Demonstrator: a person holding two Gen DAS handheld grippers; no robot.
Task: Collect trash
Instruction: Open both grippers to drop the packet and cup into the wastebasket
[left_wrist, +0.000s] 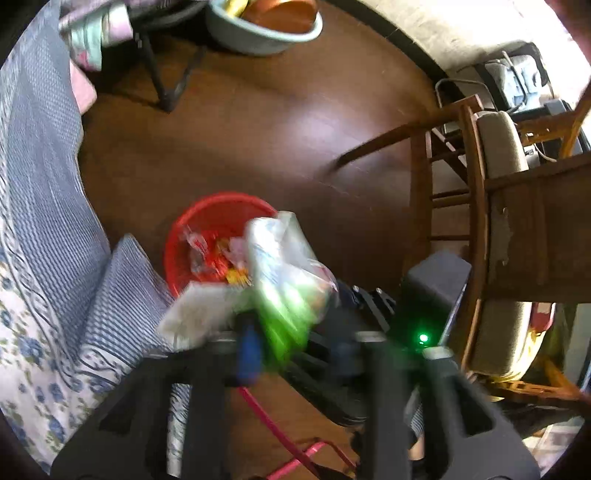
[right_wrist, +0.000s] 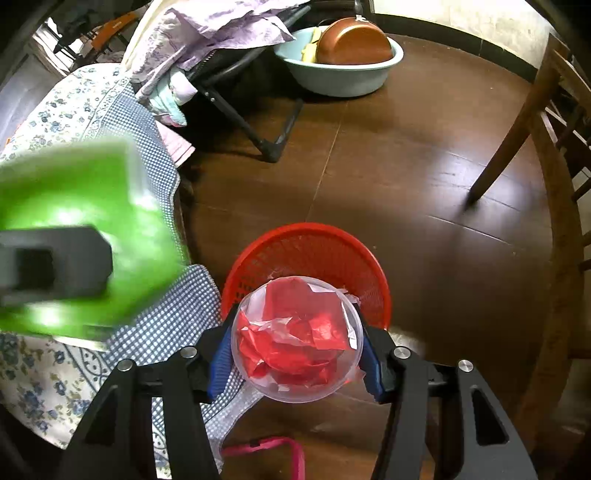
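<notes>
A red mesh basket (left_wrist: 207, 221) (right_wrist: 314, 247) stands on the brown floor beside the bed, with crumpled wrappers inside. My left gripper (left_wrist: 295, 354) is above its near rim and open. A blurred green and clear plastic wrapper (left_wrist: 288, 288) (right_wrist: 92, 206) lies against the left blue pad, clear of the right pad. A white scrap (left_wrist: 199, 314) is blurred beside it. My right gripper (right_wrist: 297, 362) hovers over the basket's near edge. A clear plastic cup (right_wrist: 295, 336) stuffed with red film sits between its blue pads, round and unsqueezed, with a sliver of gap on the right.
A checked and floral bedsheet (right_wrist: 155, 325) hangs at the left. A teal basin (right_wrist: 343, 77) holding a copper pan sits far back by a folding stand's legs (right_wrist: 266, 147). Wooden chairs (left_wrist: 476, 192) stand at the right. A pink frame (right_wrist: 280, 450) lies near the bottom.
</notes>
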